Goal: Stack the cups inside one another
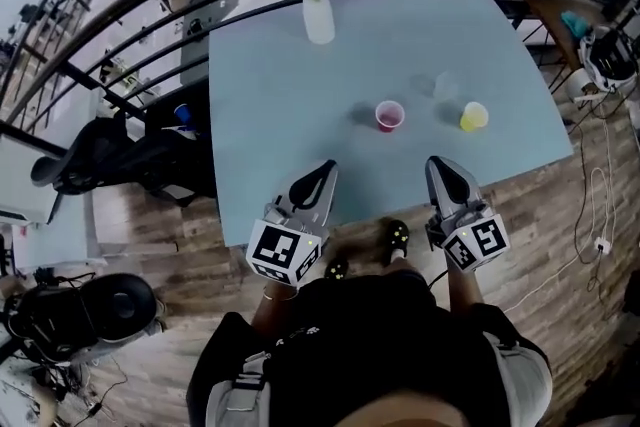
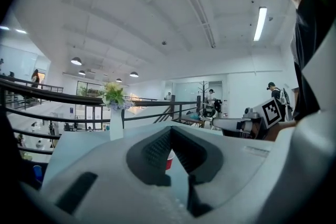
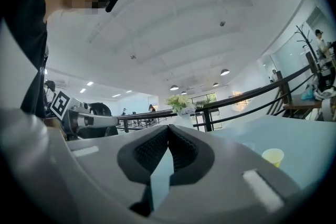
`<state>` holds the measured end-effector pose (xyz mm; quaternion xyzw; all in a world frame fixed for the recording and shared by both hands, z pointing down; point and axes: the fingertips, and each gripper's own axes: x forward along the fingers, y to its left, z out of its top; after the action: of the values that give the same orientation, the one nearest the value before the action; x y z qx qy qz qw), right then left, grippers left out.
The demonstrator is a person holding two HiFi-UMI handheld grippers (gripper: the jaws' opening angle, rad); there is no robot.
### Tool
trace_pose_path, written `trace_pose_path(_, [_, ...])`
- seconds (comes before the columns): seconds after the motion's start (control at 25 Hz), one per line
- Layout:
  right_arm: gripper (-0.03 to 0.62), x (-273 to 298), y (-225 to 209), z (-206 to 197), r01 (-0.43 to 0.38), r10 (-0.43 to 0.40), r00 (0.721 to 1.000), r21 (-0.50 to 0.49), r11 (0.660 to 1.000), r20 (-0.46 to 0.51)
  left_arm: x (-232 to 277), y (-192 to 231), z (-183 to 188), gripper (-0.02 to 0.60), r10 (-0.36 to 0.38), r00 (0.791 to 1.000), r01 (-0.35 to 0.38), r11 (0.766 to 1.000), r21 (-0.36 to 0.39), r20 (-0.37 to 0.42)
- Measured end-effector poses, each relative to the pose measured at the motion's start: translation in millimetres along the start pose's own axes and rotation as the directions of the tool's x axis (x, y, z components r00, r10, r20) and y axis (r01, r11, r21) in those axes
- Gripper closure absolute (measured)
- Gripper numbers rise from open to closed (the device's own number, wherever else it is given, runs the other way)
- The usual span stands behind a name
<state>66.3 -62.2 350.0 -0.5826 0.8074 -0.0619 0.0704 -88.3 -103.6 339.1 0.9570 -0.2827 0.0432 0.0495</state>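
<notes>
We hold the left tongs (image 1: 325, 167) and right tongs (image 1: 440, 165) closed and empty over the counter's (image 1: 270, 85) near edge. The red cup (image 1: 389, 116) stands upright ahead of the left pair. The yellow cup (image 1: 473, 116) is ahead of the right.

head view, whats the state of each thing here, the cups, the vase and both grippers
red cup: upright, mouth up, standing alone, not stacked
yellow cup: upright, mouth up, standing alone, not stacked
vase: upright, holding flowers
left gripper: shut, holding nothing
right gripper: shut, holding nothing
</notes>
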Motion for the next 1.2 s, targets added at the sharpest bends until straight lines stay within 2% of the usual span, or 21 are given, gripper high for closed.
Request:
trace_pose_path(0.24, [0.599, 1, -38, 6, -0.034, 0.034, 0.999, 0.010, 0.999, -0.007, 26, -10, 9, 0.597, 0.061, 0.998, -0.061, 0.998, 0.016, 0.002])
trace_pose_path(0.76, [0.589, -16, -127, -3, 0.024, -0.024, 0.999, -0.009, 1.000, -0.042, 74, -21, 4, 0.597, 0.129, 0.992, -0.128, 0.991, 0.032, -0.017])
trace_pose_path(1.0, [0.548, -22, -179, -11, 0.053, -0.056, 0.995, -0.044, 0.998, -0.085, 94, -29, 0, 0.597, 0.178, 0.983, -0.176, 0.984, 0.039, -0.039])
trace_pose_path(1.2, [0.505, -18, -220, -26, 0.082, -0.092, 0.986, -0.076, 0.994, -0.140, 97, -24, -12, 0.597, 0.245, 0.967, -0.244, 0.969, 0.025, -0.066])
